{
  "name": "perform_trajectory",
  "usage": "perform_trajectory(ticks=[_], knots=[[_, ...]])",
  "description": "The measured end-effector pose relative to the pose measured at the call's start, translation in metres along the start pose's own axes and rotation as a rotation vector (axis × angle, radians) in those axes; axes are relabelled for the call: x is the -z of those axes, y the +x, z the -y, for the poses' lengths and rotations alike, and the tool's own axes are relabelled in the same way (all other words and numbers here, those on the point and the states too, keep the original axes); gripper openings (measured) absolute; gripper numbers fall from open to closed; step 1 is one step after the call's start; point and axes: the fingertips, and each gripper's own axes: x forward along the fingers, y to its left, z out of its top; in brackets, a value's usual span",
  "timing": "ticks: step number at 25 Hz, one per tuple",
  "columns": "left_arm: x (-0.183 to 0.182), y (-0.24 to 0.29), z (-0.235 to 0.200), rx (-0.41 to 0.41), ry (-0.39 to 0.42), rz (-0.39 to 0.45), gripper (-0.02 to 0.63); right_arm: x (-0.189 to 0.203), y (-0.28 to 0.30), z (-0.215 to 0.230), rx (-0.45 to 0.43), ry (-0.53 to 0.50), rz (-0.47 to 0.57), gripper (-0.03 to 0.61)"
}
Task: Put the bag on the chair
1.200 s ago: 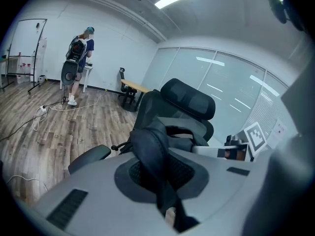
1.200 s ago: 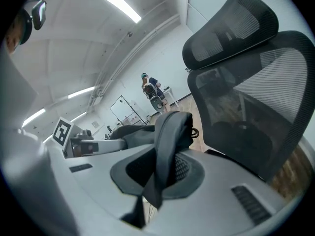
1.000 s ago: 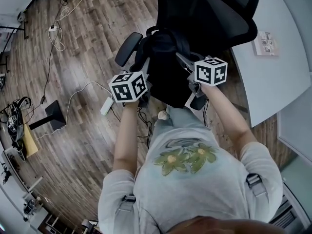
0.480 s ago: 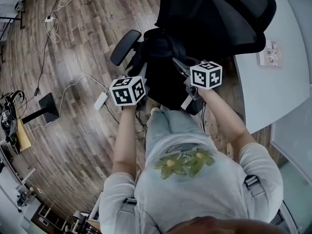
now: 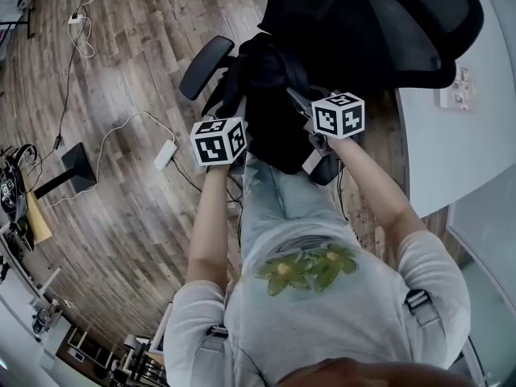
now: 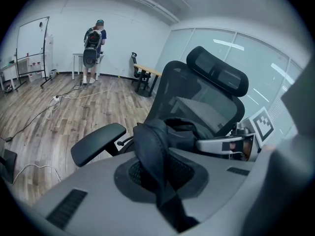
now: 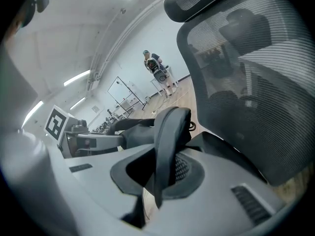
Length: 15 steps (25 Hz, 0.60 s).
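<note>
A black bag (image 5: 270, 95) hangs by its straps between my two grippers, over the seat of a black mesh office chair (image 5: 379, 22). My left gripper (image 5: 236, 115) is shut on one padded black strap (image 6: 155, 166), which runs up out of its jaws. My right gripper (image 5: 305, 105) is shut on the other strap (image 7: 165, 146). In the left gripper view the bag's body (image 6: 182, 132) lies in front of the chair's backrest (image 6: 206, 92), next to the left armrest (image 6: 98, 141). Whether the bag rests on the seat is hidden.
A white table (image 5: 451, 135) with a booklet (image 5: 455, 87) stands right of the chair. A power strip (image 5: 165, 153) and cables lie on the wood floor at the left. Far across the room a person (image 6: 93, 48) stands by a whiteboard (image 6: 32, 43).
Both grippers and the bag have shifted slightly forward and upward toward the chair; the chair now fills more of the head view. The grips on the straps are unchanged.
</note>
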Motion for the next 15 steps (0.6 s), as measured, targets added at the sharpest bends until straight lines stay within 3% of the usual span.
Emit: perform_trajectory(ticks=[7,15], knots=[[0.020,0.029,-0.011,-0.027,0.069,-0.077,0.044,0.019,0.021,0.023,0.072,-0.031,-0.054,0.037],[0.033,0.048,-0.017,-0.022,0.084,-0.131,0.044,0.035,0.029,0.037,0.136,-0.020,-0.086,0.037]])
